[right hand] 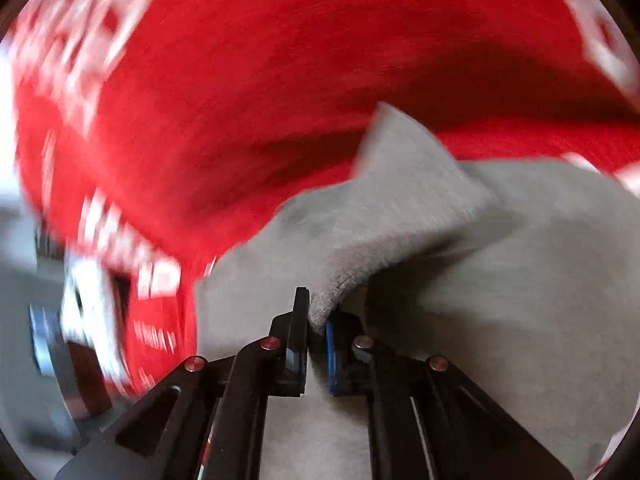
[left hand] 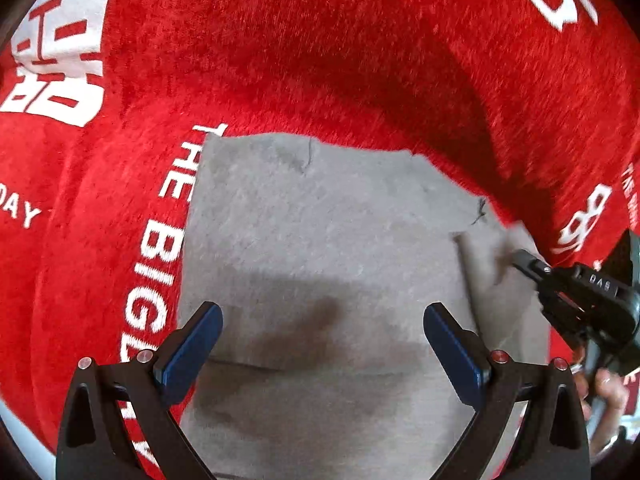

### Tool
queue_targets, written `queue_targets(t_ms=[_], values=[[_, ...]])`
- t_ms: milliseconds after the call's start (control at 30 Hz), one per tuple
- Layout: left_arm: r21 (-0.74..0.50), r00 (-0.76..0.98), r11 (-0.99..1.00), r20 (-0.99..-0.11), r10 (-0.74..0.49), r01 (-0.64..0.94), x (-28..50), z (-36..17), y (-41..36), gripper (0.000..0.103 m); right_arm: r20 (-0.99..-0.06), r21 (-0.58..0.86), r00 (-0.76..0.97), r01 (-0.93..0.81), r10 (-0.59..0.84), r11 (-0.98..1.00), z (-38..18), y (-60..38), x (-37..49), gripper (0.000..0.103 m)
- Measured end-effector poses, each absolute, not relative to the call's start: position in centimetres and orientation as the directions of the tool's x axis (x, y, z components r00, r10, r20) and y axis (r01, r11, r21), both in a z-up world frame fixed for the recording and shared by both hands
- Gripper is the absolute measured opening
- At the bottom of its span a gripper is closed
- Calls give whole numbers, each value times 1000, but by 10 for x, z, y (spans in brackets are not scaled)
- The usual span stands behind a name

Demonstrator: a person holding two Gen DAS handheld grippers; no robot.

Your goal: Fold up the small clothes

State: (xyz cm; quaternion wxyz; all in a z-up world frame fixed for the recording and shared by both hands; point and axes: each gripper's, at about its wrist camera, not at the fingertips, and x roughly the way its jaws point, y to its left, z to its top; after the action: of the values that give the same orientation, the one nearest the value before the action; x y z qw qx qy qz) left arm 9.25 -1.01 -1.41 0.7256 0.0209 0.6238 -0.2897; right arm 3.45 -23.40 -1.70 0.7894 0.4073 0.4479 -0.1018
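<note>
Here the right gripper (right hand: 316, 320), jaws clamped on the soft grey fleece garment (left hand: 320, 240), may lose its thin pinch; the left gripper (left hand: 322, 320) hovers, jaws apart.

The grey garment (left hand: 328, 248) is soft, matt knit cloth. The red cover (left hand: 320, 60) under it looks plush and fuzzy, with flat white print.
</note>
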Motion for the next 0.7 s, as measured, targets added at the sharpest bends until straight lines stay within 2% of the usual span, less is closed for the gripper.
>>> queue_targets(t_ms=[133,300,367,400,433,500,600,700], values=[[-374,34,837,-907,-421,400,107,-20,-1,101,-851,437,465,372,244,819,-24,-172,56,8],[-435,-24,834,-891,-454,340,114,-35,5,101,-909,362,324,307,261,880,-48,-137,53,12],[-439,-40,831,-890,-454,341,111,-41,3,101,-909,374,313,321,275,870,-49,-144,41,18],[-444,-53,826,-888,-456,348,110,-43,1,101,-901,397,319,339,293,853,-47,-147,34,29],[-445,-60,823,-889,-454,353,108,-45,-1,101,-897,409,327,358,298,839,-47,-148,28,46],[-443,-73,820,-891,-448,363,104,-47,-6,101,-890,428,347,408,297,806,-41,-158,10,57],[-461,-106,804,-883,-457,375,97,-48,-14,101,-886,449,358,501,295,740,-36,-185,-27,57],[-482,-153,783,-874,-462,392,92,-51,-28,101,-880,473,385,669,277,573,-39,-222,-82,57]])
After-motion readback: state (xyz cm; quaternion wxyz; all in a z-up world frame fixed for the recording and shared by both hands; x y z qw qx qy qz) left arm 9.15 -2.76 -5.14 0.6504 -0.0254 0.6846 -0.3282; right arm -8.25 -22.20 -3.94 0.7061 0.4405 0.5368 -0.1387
